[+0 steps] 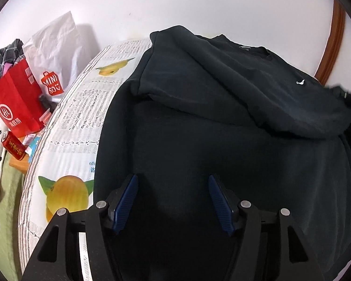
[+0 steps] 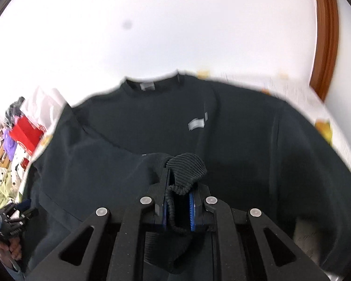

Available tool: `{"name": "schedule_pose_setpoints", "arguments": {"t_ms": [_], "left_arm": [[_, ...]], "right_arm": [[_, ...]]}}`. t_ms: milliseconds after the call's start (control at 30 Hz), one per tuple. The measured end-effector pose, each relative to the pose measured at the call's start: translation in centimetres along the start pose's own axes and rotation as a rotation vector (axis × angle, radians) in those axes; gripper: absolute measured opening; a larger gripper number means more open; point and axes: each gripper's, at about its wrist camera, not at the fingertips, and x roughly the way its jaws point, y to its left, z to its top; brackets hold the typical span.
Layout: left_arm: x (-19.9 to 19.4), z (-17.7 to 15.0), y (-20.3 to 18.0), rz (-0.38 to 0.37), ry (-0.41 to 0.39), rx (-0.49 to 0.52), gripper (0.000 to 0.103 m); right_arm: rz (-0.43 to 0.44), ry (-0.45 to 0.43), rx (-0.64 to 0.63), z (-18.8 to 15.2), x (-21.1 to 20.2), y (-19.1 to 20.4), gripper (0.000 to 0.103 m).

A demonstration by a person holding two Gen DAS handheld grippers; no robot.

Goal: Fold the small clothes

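Observation:
A black sweatshirt [image 1: 222,135] lies spread on a table with a fruit-print cloth [image 1: 77,117]. One sleeve [image 1: 234,89] is folded across its chest. My left gripper [image 1: 173,182] is open and empty, low over the sweatshirt's lower body. In the right wrist view the sweatshirt [image 2: 234,128] fills the table, collar at the far side. My right gripper [image 2: 179,182] is shut on the ribbed cuff [image 2: 187,166] of the other sleeve, held above the sweatshirt's middle.
Left of the table stand a red paper bag [image 1: 16,103], a white Miniso bag [image 1: 53,53] and a red can [image 1: 12,148]. A white wall is behind, with a brown wooden door frame [image 1: 332,42] at the right. The left gripper shows at the right wrist view's left edge [image 2: 14,220].

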Motion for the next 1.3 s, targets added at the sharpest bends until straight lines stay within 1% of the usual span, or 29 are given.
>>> {"name": "schedule_pose_setpoints", "arguments": {"t_ms": [100, 167, 233, 300, 367, 400, 433, 467, 533, 600, 667, 733, 767, 800, 867, 933, 967, 1033, 1067, 1100, 1133, 1200, 1300], "left_arm": [[0.1, 0.0, 0.1, 0.0, -0.011, 0.002, 0.062], [0.0, 0.0, 0.1, -0.001, -0.011, 0.001, 0.062], [0.1, 0.1, 0.2, -0.004, -0.011, -0.001, 0.062], [0.3, 0.2, 0.3, -0.007, -0.011, -0.001, 0.062], [0.2, 0.2, 0.2, -0.007, -0.01, 0.0, 0.063], [0.2, 0.2, 0.2, -0.007, -0.009, 0.002, 0.063], [0.3, 0.3, 0.2, -0.007, -0.006, 0.001, 0.063], [0.2, 0.3, 0.2, -0.009, -0.004, -0.001, 0.063], [0.0, 0.5, 0.5, -0.017, 0.0, -0.01, 0.063], [-0.4, 0.6, 0.8, -0.02, -0.003, -0.02, 0.063], [-0.8, 0.9, 1.1, -0.002, -0.016, -0.026, 0.063], [-1.1, 1.5, 1.5, 0.037, -0.031, -0.025, 0.063], [-1.1, 1.8, 1.7, 0.05, -0.036, -0.024, 0.063], [-1.0, 2.3, 2.0, 0.069, -0.038, -0.027, 0.063], [-0.7, 3.1, 2.3, 0.092, -0.035, -0.03, 0.063], [-0.4, 3.7, 2.5, 0.105, -0.039, -0.02, 0.063], [-0.2, 4.2, 2.6, 0.114, -0.047, -0.01, 0.062], [0.3, 5.0, 2.9, 0.127, -0.053, 0.001, 0.056], [0.5, 5.3, 3.1, 0.123, -0.053, 0.006, 0.049], [0.7, 5.5, 3.2, 0.115, -0.053, 0.008, 0.046], [1.1, 5.8, 3.4, 0.106, -0.052, 0.011, 0.046], [2.0, 6.3, 3.9, 0.092, -0.047, 0.008, 0.044], [3.1, 6.7, 4.2, 0.054, -0.036, 0.022, 0.044]], "right_arm": [[-0.018, -0.071, 0.015, 2.1, -1.4, -0.9, 0.013], [-0.06, -0.115, 0.042, 3.5, -2.0, -2.3, 0.013], [-0.11, -0.129, 0.068, 4.1, -2.0, -3.9, 0.014], [-0.134, -0.102, 0.106, 4.0, -1.4, -5.5, 0.015], [-0.128, -0.033, 0.153, 3.2, 0.5, -6.8, 0.017], [-0.136, -0.004, 0.152, 2.7, 0.9, -7.0, 0.023], [-0.162, 0.047, 0.145, 2.1, 1.8, -7.1, 0.026], [-0.173, 0.072, 0.139, 1.8, 2.2, -7.1, 0.031], [-0.206, 0.08, 0.128, 1.4, 2.2, -7.2, 0.032], [-0.269, 0.061, 0.119, 1.6, 1.3, -6.9, 0.033], [-0.289, 0.01, 0.11, 2.6, 0.0, -6.0, 0.038], [-0.282, -0.03, 0.069, 3.7, -0.9, -3.9, 0.058], [-0.262, -0.04, 0.021, 4.5, -0.8, -2.0, 0.059], [-0.242, -0.044, -0.02, 5.1, -0.4, -0.3, 0.059], [-0.181, -0.027, -0.117, 6.3, 1.5, 4.2, 0.059], [-0.085, -0.004, -0.197, 7.3, 4.3, 8.9, 0.059], [-0.046, 0.009, -0.225, 7.6, 5.6, 10.9, 0.059], [0.025, 0.038, -0.28, 8.3, 8.4, 14.9, 0.058], [0.067, 0.05, -0.305, 8.6, 10.0, 17.1, 0.057], [0.107, 0.058, -0.325, 9.0, 11.1, 19.0, 0.052], [0.159, 0.073, -0.346, 9.4, 12.8, 20.9, 0.05], [0.221, 0.094, -0.357, 10.3, 15.1, 24.1, 0.05], [0.274, 0.126, -0.352, 11.5, 18.8, 27.4, 0.051]]}}
